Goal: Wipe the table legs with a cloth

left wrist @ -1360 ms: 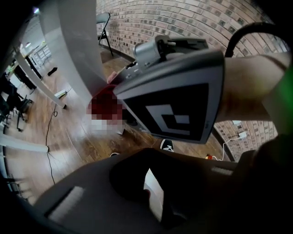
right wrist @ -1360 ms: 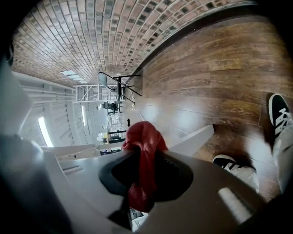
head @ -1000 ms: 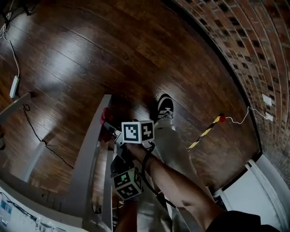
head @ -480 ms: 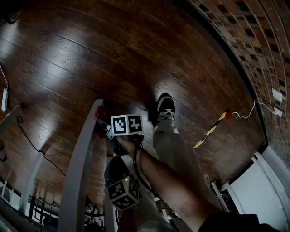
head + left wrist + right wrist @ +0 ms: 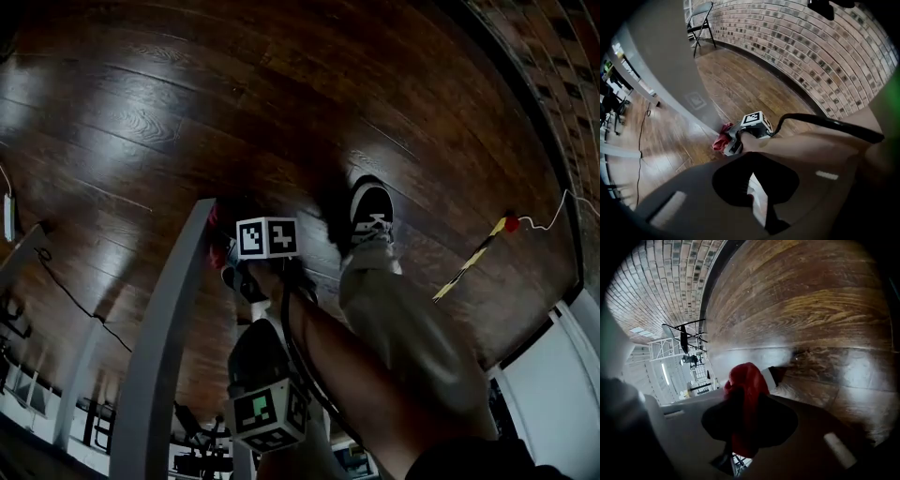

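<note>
A grey table leg [image 5: 169, 319] runs slantwise over the dark wood floor. My right gripper [image 5: 227, 251] is shut on a red cloth [image 5: 217, 239] and holds it against the leg's lower end. In the left gripper view the same cloth [image 5: 720, 140] sits between the right gripper [image 5: 730, 142] and the leg [image 5: 670, 70]. The right gripper view shows the cloth [image 5: 745, 380] bunched in the right gripper [image 5: 743, 420]. My left gripper [image 5: 257, 345] hangs nearer to me, off the leg. The left gripper [image 5: 757, 197] looks shut with nothing held.
A person's black shoe [image 5: 370, 211] and pale trouser leg [image 5: 412, 328] stand just right of the grippers. A yellow-black striped bar [image 5: 469, 258] lies on the floor further right. More grey legs [image 5: 21, 264] stand at left. A folding chair [image 5: 701, 18] is by the brick wall [image 5: 811, 56].
The head view has swung, so the floor and shoe sit differently. The right gripper stays with the cloth on the leg's lower end. The left gripper's cube has dropped lower in view.
</note>
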Available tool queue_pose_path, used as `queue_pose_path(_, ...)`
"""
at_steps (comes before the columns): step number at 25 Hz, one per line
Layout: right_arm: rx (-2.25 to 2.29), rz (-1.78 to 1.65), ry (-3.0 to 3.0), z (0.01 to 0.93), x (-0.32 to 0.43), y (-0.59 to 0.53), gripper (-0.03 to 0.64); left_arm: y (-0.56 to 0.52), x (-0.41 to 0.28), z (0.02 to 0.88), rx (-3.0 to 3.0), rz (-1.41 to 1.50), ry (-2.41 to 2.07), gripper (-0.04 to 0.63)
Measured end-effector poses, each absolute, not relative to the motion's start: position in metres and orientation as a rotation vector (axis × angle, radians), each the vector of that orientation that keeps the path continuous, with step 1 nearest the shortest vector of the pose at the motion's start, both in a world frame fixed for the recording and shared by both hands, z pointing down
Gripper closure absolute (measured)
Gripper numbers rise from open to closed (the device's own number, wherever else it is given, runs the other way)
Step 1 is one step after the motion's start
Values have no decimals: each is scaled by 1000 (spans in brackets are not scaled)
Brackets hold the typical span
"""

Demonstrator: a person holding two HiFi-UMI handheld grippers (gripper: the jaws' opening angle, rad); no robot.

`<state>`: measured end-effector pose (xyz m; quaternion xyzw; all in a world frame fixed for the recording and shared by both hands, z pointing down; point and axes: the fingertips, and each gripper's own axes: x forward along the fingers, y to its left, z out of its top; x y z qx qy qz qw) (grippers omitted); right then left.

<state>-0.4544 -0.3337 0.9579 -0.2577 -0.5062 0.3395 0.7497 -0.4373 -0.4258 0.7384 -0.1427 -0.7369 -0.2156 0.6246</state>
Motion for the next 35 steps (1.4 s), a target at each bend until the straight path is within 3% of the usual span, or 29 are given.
queue_pose_path(13, -597, 576, -1120, 1028, -460, -330, 554, -424, -432, 744, -354, -506, -1636, 594)
queue_pose_path(22, -894, 425, -1243, 1013, -504, -289, 555, -433, -439, 751, -367, -529, -1643, 594)
queue_pose_path(27, -1158, 120, -1165, 1012, -487, -261, 552, -430, -443, 752, -343, -507, -1645, 594)
queue_pose_path(35, -1338, -67, -942, 1002, -473, -250, 558, -409, -442, 749, -365, -489, -1647, 594)
